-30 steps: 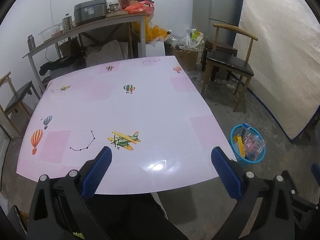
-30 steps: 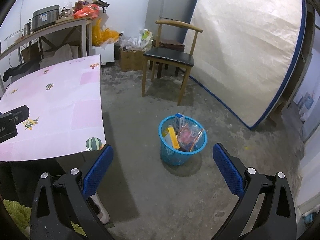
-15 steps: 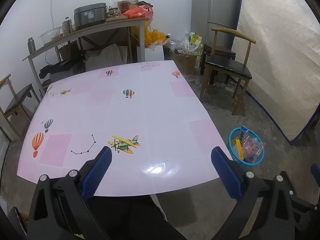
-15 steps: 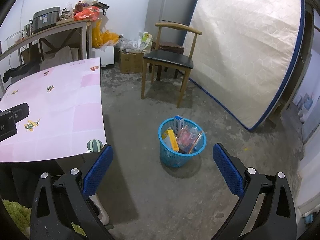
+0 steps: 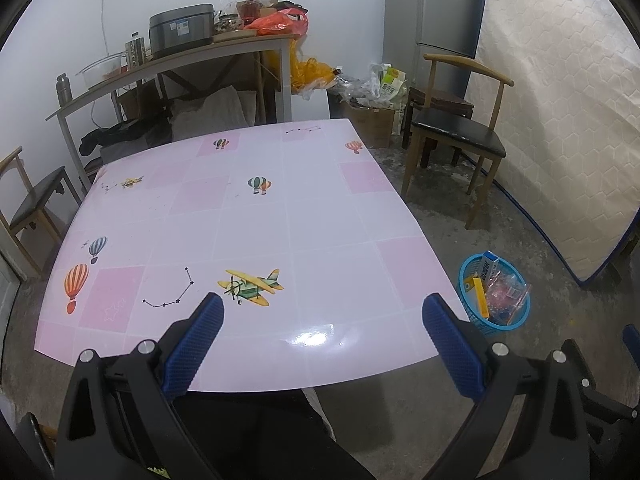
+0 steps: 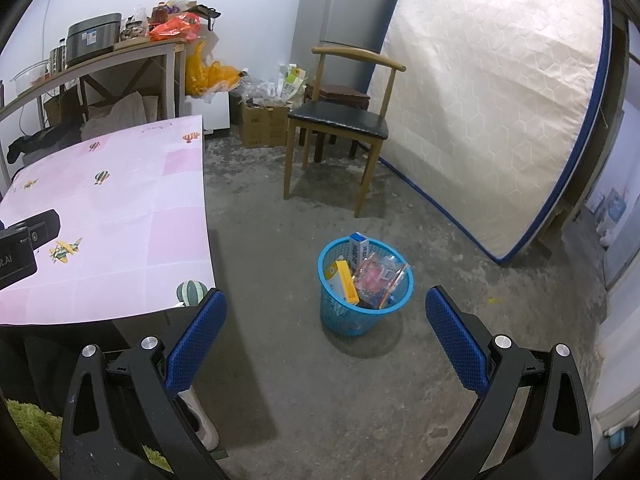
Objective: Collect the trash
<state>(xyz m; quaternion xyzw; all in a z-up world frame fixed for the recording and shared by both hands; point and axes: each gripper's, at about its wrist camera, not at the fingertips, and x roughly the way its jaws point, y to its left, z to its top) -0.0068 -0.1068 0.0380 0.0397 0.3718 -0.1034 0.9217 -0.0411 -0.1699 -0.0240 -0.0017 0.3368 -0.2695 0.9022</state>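
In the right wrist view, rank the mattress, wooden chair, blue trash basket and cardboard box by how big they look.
1. Mattress
2. Wooden chair
3. Blue trash basket
4. Cardboard box, though it sits farther back, so this is unsure.

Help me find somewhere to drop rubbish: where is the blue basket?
The blue basket stands on the concrete floor right of the pink table, in front of the wooden chair; in the left wrist view it sits at lower right.

Blue basket (image 6: 365, 312) full of trash (image 6: 376, 276)
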